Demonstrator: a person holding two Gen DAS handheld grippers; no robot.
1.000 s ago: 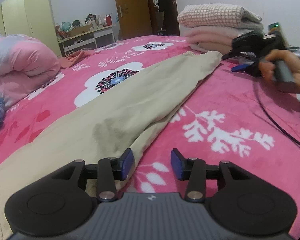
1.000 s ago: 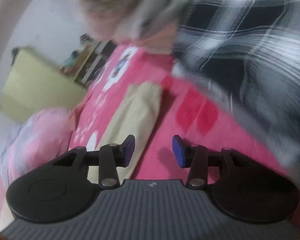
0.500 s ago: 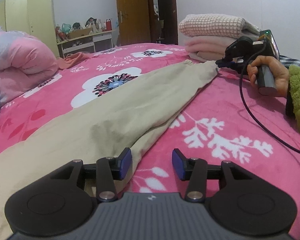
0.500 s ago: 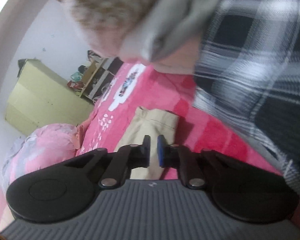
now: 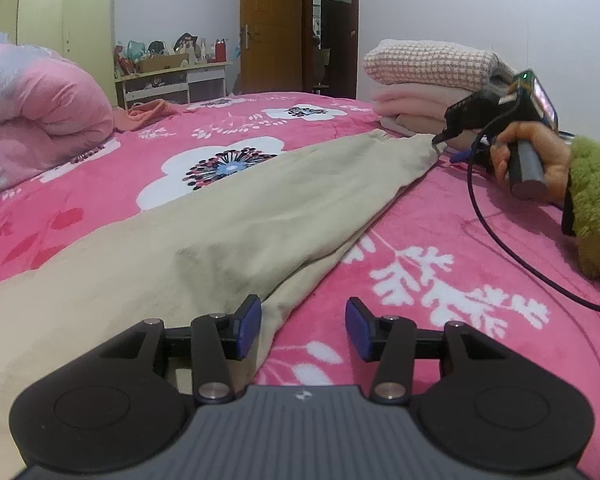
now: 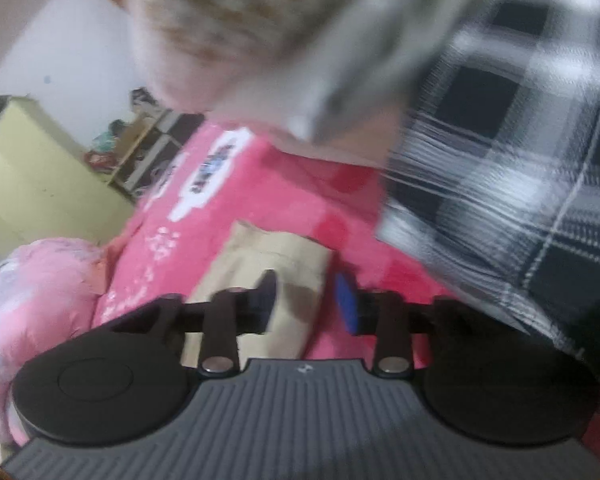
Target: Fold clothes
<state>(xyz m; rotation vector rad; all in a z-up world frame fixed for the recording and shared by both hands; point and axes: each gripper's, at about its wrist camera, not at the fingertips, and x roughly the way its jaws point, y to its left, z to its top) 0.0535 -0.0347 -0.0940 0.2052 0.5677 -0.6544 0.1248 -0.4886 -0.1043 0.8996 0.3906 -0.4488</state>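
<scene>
Beige trousers (image 5: 260, 216) lie lengthwise across the pink floral bedspread (image 5: 420, 220). My left gripper (image 5: 303, 328) is open low over their near edge: the left pad sits above the cloth and the right pad above the bedspread. At the far end, a hand (image 5: 516, 148) in a green fuzzy sleeve holds my right gripper (image 5: 450, 148) against the trousers' tip. In the blurred right wrist view, the right gripper (image 6: 306, 304) is opening. The end of the trousers (image 6: 276, 252) lies under its left finger and in the gap, and the pads do not press on it.
A stack of folded blankets (image 5: 428, 80) stands just behind the trousers' far end. A black-and-white plaid cloth (image 6: 520, 160) is close on the right. A rolled pink quilt (image 5: 40, 120) fills the bed's left side. A black cable (image 5: 500, 240) trails across the bedspread.
The right gripper closed half a second ago and has opened again. It has come down onto the trousers' far end. The left gripper has stayed put, rolling slightly.
</scene>
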